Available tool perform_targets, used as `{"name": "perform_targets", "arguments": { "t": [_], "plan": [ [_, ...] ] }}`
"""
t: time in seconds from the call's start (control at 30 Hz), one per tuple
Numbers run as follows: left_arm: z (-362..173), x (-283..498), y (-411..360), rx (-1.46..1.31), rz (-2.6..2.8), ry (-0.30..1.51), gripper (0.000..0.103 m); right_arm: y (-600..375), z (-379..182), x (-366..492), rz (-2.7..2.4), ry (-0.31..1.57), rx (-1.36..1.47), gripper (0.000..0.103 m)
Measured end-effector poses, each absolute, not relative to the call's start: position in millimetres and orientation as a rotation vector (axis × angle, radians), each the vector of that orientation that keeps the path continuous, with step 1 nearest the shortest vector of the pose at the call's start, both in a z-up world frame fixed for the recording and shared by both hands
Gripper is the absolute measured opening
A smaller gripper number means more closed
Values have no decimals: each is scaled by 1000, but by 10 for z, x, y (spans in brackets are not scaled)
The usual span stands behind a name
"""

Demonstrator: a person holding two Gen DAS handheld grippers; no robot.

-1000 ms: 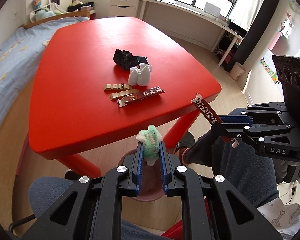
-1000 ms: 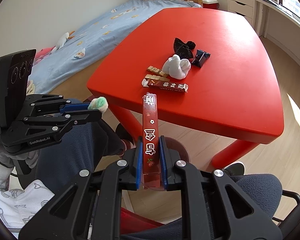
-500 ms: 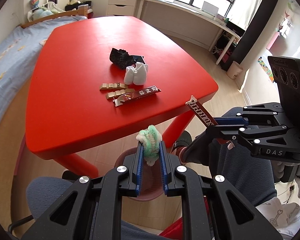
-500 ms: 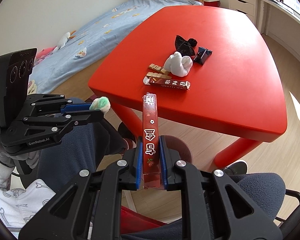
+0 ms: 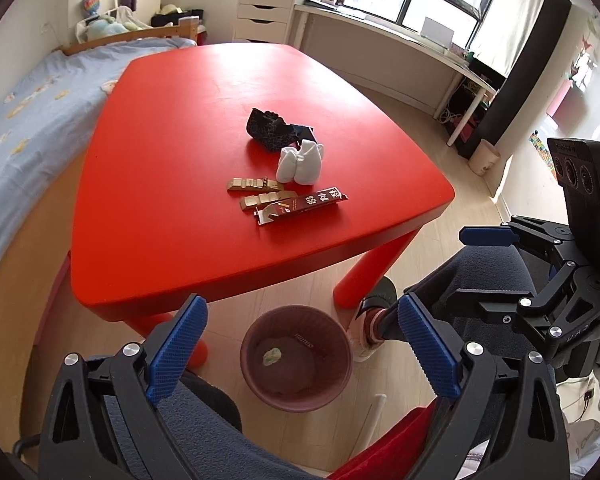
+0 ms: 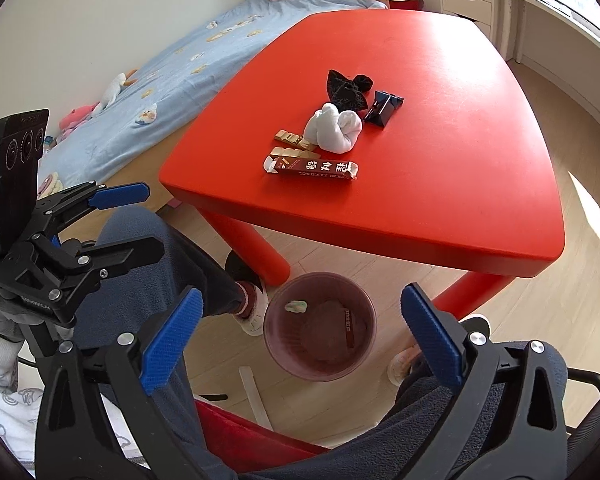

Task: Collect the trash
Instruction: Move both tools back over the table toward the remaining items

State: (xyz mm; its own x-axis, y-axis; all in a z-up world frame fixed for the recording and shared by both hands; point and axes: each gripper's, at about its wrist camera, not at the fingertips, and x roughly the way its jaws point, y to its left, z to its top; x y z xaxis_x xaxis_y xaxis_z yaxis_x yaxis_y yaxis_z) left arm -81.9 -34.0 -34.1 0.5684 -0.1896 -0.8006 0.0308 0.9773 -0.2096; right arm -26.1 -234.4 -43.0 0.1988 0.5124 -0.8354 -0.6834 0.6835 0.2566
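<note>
left gripper (image 5: pixel 300 340) wide, empty | right gripper (image 6: pixel 300 336) wide, empty | wastebasket (image 5: pixel 296 396) below: green wad (image 5: pixel 272 357), red wrapper (image 6: pixel 348 327) | table (image 5: pixel 172 152) ahead: five-odd scraps left

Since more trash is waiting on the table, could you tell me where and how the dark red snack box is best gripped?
Grip the dark red snack box across its narrow width near the middle, coming down from above. It lies flat and long near the red table edge, its torn end flap is flimsy, and gold wrappers sit close behind.
</note>
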Motion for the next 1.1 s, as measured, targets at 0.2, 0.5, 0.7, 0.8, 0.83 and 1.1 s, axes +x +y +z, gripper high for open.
{"name": "perform_targets", "arguments": {
  "t": [0.2,0.5,0.7,0.8,0.83,1.1],
  "plan": [
    [-355,-815,-282,-202,-115,961,95,-2364,-461,-234,827,1097,-180,100],
    [-360,-818,-260,-220,-114,965,95,-2406,-483,-200,809,1111,-157,100],
    [-366,-820,-259,-230,-115,967,95,-2409,-483,-196,809,1113,-156,100],
    [-363,-819,-253,-235,-114,964,95,-2413,-485,-193,808,1113,-151,100],
    [-363,-817,-251,-236,-114,963,95,-2413,-485,-190,808,1113,-148,100],
    [-307,-744,-230,-233,-121,948,95,-2407,-413,-117,800,1099,-138,100]
  ]
}}
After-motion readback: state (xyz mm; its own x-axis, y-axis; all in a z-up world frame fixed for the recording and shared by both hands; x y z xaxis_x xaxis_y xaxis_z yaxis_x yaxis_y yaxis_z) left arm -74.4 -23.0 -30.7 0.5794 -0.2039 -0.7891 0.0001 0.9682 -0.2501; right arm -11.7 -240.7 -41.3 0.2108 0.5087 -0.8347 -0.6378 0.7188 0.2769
